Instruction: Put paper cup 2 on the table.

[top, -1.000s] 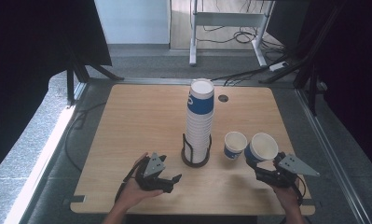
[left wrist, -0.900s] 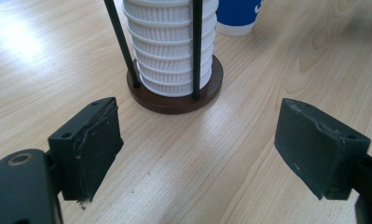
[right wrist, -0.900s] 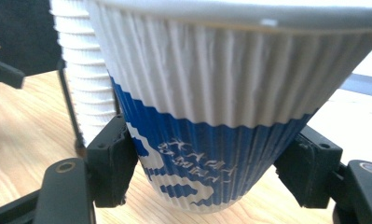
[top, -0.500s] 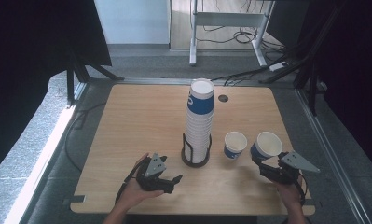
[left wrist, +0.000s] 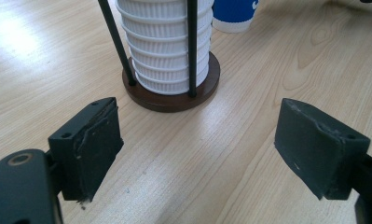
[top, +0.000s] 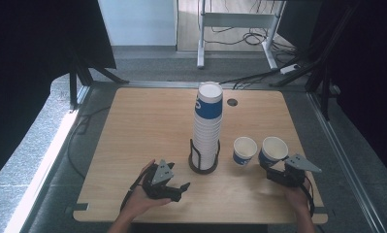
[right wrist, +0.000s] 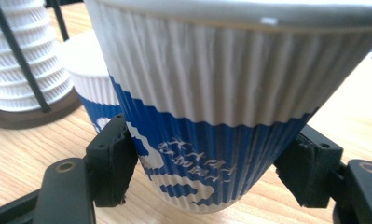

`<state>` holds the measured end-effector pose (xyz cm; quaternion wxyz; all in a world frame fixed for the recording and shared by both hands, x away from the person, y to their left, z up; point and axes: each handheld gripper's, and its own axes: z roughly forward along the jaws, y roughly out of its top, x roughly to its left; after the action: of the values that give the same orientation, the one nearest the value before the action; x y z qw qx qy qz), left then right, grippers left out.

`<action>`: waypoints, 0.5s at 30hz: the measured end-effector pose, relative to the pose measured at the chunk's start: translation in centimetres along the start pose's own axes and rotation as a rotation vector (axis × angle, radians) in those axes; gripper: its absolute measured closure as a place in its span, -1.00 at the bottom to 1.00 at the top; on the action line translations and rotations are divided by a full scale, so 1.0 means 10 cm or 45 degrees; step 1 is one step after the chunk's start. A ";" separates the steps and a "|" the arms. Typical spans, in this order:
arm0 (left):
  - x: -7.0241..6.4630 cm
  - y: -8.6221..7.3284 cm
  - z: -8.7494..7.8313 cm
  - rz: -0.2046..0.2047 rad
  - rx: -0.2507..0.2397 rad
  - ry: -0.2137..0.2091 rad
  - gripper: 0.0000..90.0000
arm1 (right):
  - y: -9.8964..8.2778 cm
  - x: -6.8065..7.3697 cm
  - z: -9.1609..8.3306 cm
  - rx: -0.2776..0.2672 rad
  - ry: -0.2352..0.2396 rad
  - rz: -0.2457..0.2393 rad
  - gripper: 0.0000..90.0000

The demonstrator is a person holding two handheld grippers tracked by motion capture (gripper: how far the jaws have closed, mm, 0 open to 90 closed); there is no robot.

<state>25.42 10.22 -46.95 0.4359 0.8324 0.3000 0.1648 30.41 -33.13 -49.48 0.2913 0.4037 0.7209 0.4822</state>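
One cup point(top: 244, 150) stands on the bench point(top: 147, 126); the right claw point(top: 272, 171) grips a second cup point(top: 274, 150), left claw point(top: 180, 190) wide and empty.

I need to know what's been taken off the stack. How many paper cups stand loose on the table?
2. One cup stands right of the cup stack; the other cup stands further right, between the right tongs' jaws. None seems hidden.

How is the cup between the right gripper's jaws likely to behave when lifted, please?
The cup is probably light, being empty paper. Its ribbed wall should resist slipping, but hard pressure from the right gripper may dent it. Held low, with a wider top, it might tip.
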 end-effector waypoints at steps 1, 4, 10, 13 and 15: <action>0.00 0.00 0.00 0.000 0.000 0.000 -0.67 | -0.01 -0.01 0.01 0.007 -0.005 0.000 -0.38; 0.00 0.00 0.00 0.000 0.000 0.000 -0.67 | -0.05 -0.03 0.06 0.059 -0.030 0.005 -0.38; -0.01 0.00 0.01 0.007 0.007 -0.003 -0.67 | -0.11 -0.08 0.15 0.156 -0.061 0.019 -0.38; -0.02 -0.01 0.02 0.011 0.010 -0.003 -0.67 | -0.11 -0.08 0.18 0.190 -0.066 0.018 -0.38; -0.02 -0.01 0.03 0.011 0.010 -0.005 -0.67 | -0.11 -0.07 0.19 0.206 -0.067 0.013 -0.38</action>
<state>25.35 9.94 -47.16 0.4325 0.8357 0.2963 0.1638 32.03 -33.10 -51.18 0.2742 0.4421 0.7475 0.4131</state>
